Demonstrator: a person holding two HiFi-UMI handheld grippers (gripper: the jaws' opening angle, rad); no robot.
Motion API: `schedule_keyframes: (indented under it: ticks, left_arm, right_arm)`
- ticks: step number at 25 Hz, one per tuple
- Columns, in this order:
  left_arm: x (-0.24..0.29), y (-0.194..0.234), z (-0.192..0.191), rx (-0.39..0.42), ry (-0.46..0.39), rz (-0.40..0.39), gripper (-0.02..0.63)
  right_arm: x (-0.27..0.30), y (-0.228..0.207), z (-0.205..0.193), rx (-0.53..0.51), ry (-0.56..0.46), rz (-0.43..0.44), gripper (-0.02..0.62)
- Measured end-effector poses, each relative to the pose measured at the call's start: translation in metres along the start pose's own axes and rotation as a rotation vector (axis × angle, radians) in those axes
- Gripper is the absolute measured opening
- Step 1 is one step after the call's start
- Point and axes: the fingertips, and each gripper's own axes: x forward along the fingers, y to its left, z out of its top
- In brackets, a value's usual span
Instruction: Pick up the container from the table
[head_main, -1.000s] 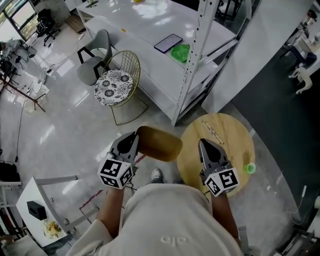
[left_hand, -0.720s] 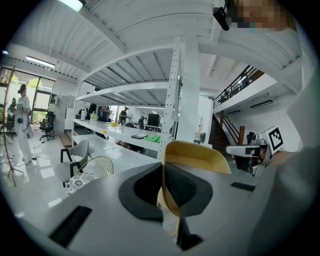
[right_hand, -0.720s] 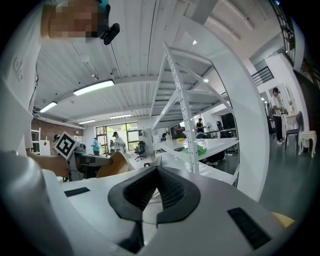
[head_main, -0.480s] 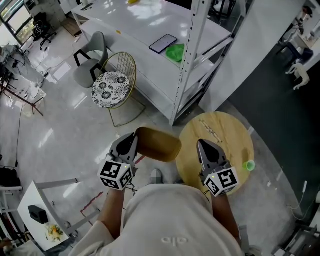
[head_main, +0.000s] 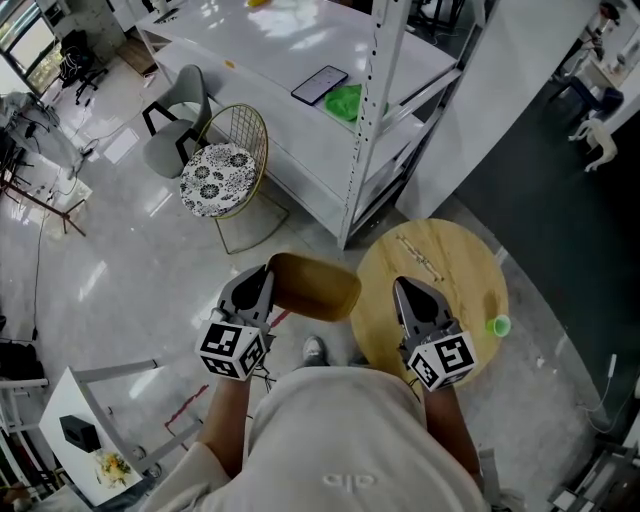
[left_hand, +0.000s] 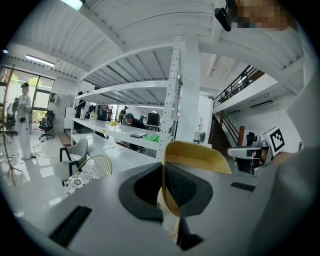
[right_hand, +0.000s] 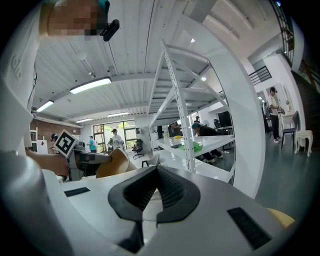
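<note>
The container (head_main: 312, 287) is already off the table (head_main: 470, 262). It hangs in the air over the floor, just off the table's 9 o'clock edge, and your left gripper (head_main: 262, 283) has it by the rim. It is an open, thin-walled tub in a tan-yellow colour, lying on its side with its body reaching toward 3 o'clock from the jaws.

In the left gripper view the wall of the container (left_hand: 197, 157) stands edge-on between the two pads, which are clamped tight on it. I judge it light and smooth, probably plastic. A wall this thin may flex under a hard squeeze, and a one-sided rim pinch lets the body swing or pivot. The better hold is well down the wall, with the rim seated deep in the pads rather than at their tips.

Your left gripper (left_hand: 162, 170) points ahead, roughly level, with your forearm close in front of your torso. Your right gripper (head_main: 412, 295) is held parallel to it, over the table's 8 o'clock side. Its jaws (right_hand: 156, 172) are closed together on nothing.

A small green thing (head_main: 497, 325) sits at the table's 4 o'clock edge, and a thin stick (head_main: 420, 258) lies near 11 o'clock.
</note>
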Motion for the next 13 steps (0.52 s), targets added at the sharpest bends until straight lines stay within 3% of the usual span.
schedule_keyframes:
  ticks: [13]
  left_arm:
    - [0.011, -0.003, -0.005, -0.004, 0.016, -0.012, 0.029]
  right_arm:
    - [-0.004, -0.010, -0.006, 0.015, 0.010, -0.033, 0.025]
